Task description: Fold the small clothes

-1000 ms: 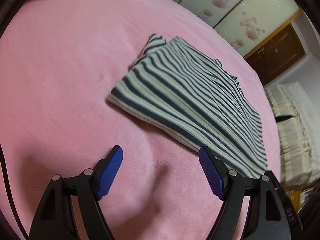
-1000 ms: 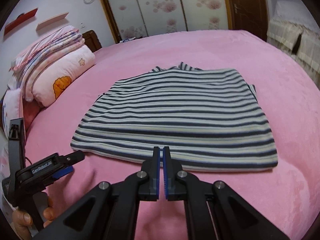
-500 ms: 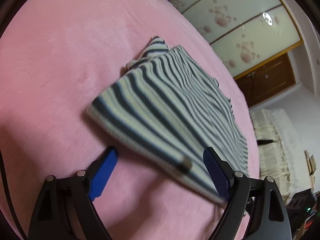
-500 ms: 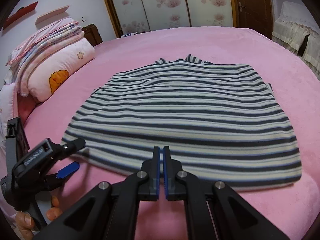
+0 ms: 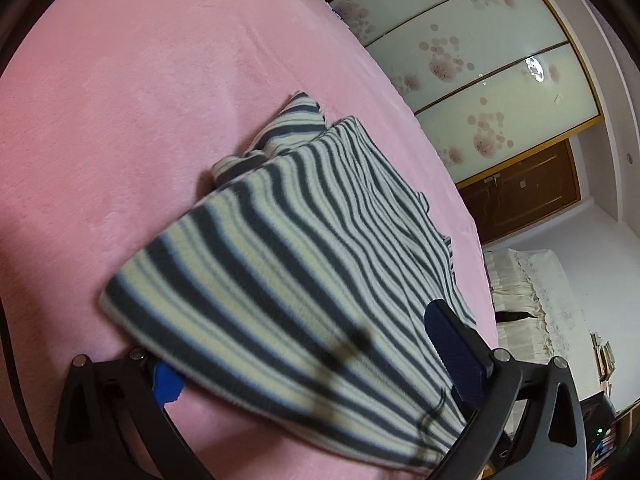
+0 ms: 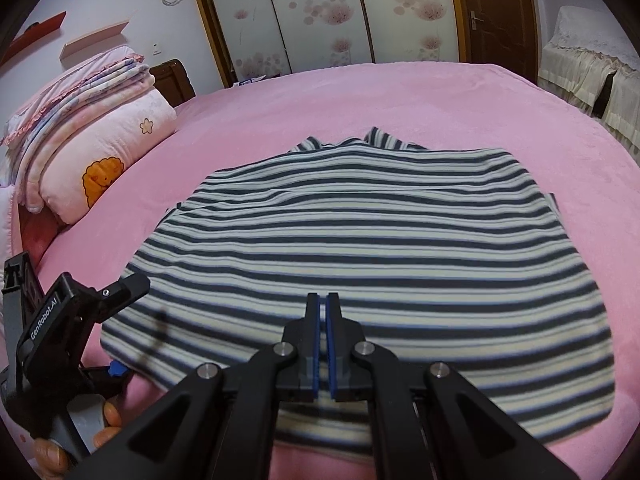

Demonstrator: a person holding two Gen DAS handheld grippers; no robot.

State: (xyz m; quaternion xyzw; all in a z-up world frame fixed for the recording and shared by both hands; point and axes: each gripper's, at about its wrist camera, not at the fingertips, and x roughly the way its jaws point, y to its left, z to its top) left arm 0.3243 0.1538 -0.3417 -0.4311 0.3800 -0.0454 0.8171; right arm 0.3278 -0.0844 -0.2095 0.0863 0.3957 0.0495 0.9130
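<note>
A navy and cream striped garment (image 6: 360, 248) lies folded flat on the pink bed; it also fills the left wrist view (image 5: 304, 280). My left gripper (image 5: 308, 364) is open, its jaws straddling the garment's near left corner, one blue pad (image 5: 168, 380) below the hem and the other (image 5: 452, 344) above the cloth. It shows at the lower left of the right wrist view (image 6: 116, 328). My right gripper (image 6: 323, 320) is shut with nothing between its pads, hovering over the garment's near hem at the middle.
The pink blanket (image 6: 400, 100) covers the bed. A stack of pillows and folded quilts (image 6: 80, 136) sits at the far left. Floral sliding wardrobe doors (image 6: 320, 12) and a wooden door (image 6: 496, 12) stand behind. A covered sofa (image 6: 588, 68) stands right of the bed.
Both grippers have moved forward over the garment. The left gripper has slid its open jaws around the near left corner; the right gripper, still shut, now hovers over the near hem.
</note>
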